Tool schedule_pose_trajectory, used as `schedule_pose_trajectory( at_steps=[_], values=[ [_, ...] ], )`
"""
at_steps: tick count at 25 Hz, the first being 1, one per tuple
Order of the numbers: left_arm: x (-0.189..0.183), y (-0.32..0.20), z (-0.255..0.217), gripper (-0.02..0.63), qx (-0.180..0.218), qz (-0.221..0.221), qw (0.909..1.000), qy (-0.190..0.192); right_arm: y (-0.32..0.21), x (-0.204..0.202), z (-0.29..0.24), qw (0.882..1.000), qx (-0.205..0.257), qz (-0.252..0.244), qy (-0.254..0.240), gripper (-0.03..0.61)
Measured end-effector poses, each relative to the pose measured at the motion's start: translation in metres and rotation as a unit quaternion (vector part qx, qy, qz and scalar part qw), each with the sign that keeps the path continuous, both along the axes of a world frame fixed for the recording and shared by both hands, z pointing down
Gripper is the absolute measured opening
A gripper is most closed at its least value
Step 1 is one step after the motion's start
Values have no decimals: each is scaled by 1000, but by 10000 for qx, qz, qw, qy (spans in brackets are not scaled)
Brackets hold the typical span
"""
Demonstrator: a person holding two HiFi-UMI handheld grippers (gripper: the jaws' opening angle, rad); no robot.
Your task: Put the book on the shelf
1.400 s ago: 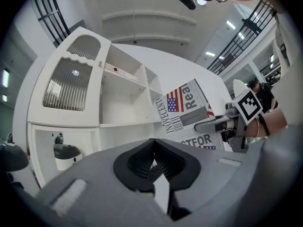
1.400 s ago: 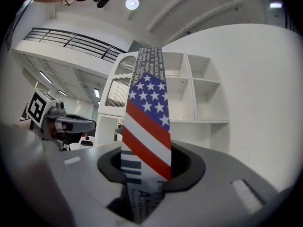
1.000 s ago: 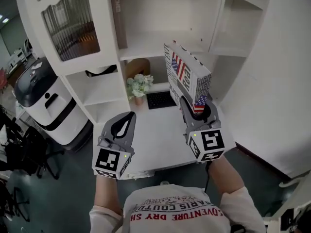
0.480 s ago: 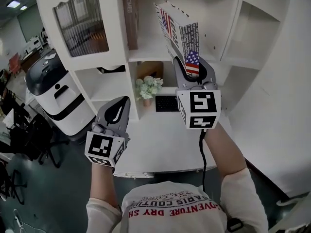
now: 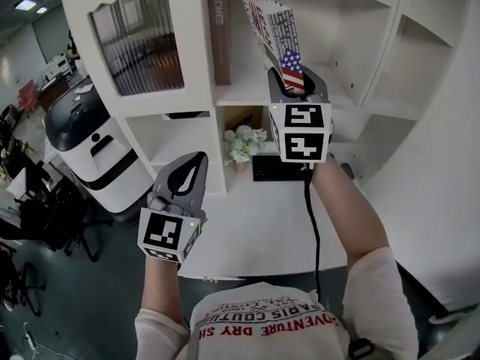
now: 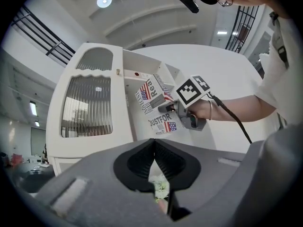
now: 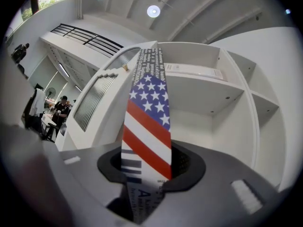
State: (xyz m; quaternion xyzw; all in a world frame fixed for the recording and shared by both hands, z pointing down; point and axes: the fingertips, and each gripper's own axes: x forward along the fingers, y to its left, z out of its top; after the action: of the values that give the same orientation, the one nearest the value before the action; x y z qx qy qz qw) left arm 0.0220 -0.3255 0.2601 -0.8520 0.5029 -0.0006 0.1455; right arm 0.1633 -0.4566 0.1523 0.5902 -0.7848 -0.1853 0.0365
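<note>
In the head view my right gripper (image 5: 297,82) is shut on the lower end of a book (image 5: 271,25) with a stars-and-stripes cover. The book is raised and tilted in front of the open middle compartment of the white shelf (image 5: 247,90). Whether it touches the board I cannot tell. The right gripper view shows the flag spine of the book (image 7: 147,126) clamped between the jaws of that gripper (image 7: 147,170). My left gripper (image 5: 193,180) hangs lower over the desk, shut and empty. In the left gripper view its tips (image 6: 154,143) meet, with the book (image 6: 152,94) far ahead.
A brown book (image 5: 220,33) stands upright at the left of that compartment. Below are a flower pot (image 5: 244,142) and a black keyboard (image 5: 281,168) on the white desk (image 5: 255,223). A glass-door cabinet (image 5: 139,51) is on the left, and a white-and-black machine (image 5: 90,145) stands on the floor.
My right gripper has lifted the book from just above the desk up to the shelf compartment. The left gripper has hardly moved.
</note>
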Motion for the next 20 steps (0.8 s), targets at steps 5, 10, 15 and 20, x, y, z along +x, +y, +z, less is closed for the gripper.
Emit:
schedule_pose_trajectory(
  at_steps=[5,10,15,20],
  values=[
    [-3,-20,10,5,-88,28,9999,60,-42,-17,0,9996,-78,141,233,155],
    [-6,-40,15,5,-81,51,10000,2,-74,-27,6,9989,-109,232,404,156],
    [-18,-61,21,5,-177,-26,9998,91,-100,-34,8,9986,-164,282,406,158],
    [-21,-79,27,5,-288,-6,9995,103,-130,-41,12,9967,-414,280,637,158]
  ],
)
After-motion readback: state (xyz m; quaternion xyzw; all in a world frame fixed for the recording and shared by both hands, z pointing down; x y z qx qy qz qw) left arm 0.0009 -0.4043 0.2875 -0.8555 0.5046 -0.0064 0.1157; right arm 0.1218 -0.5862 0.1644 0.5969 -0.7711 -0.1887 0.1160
